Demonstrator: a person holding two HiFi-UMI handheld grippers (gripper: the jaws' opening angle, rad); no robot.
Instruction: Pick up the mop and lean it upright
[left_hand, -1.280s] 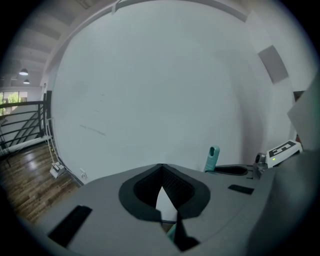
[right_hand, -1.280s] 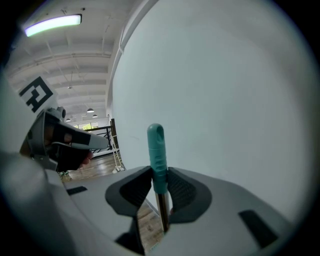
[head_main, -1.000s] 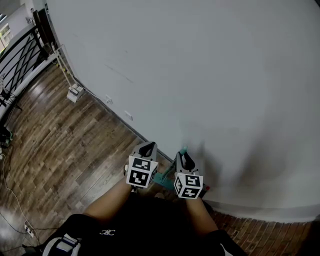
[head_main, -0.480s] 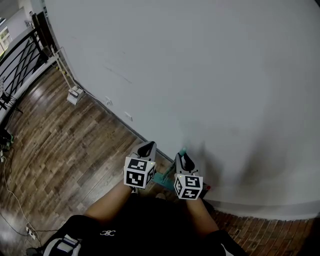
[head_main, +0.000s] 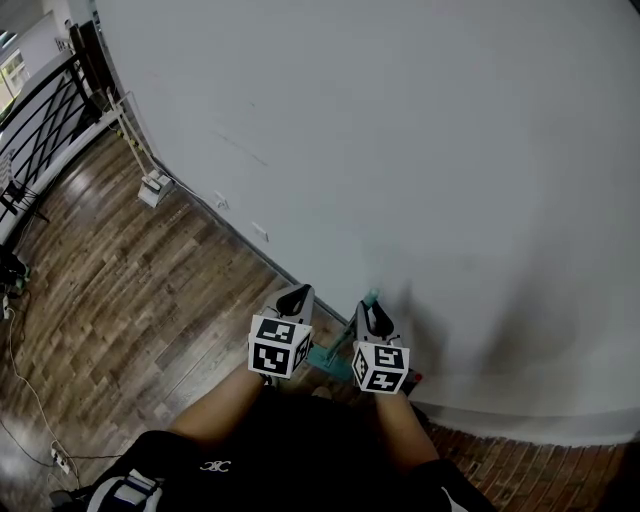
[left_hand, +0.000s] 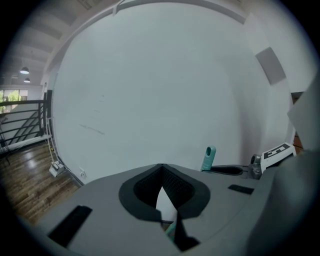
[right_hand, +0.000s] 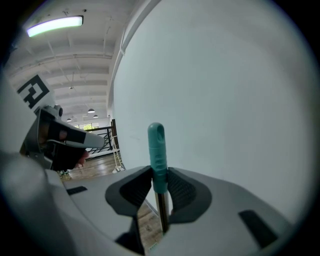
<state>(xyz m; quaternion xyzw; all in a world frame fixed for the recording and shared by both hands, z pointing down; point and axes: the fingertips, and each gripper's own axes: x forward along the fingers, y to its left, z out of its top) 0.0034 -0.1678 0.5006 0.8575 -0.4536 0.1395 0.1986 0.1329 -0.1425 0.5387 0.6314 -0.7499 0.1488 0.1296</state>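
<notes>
— What has moved since a second ago?

— Almost nothing. Both grippers sit where they sat, side by side close before the white wall (head_main: 420, 150). The mop (right_hand: 156, 150) between them has kept its place too.

— Which one has the mop?

— The right gripper (right_hand: 159, 181). Its jaws are closed on the mop's handle, with the pads (right_hand: 137, 187) pressing on the lower end of the teal grip (head_main: 371, 298). The grip's rounded tip sticks up above the jaws, and the metal shaft runs down out of them.

— And how does the mop stand?

— Nearly upright, its top just in front of the wall. Whether it touches the wall cannot be told. In the head view its teal head (head_main: 326, 358) lies low by the wooden floor (head_main: 120, 290), between the two marker cubes.

— What of the left gripper (left_hand: 160, 167)?

— It holds nothing. Its jaws meet at the tips, with only a thin wedge of wall showing lower down between them. It sits just beside the right one, on the person's left, and points at the wall. From its own view the teal grip shows off to the right, apart from its jaws.

— Anything else around?

— A dark railing (head_main: 40, 110) runs along the far left edge of the floor, well apart from the grippers.
</notes>
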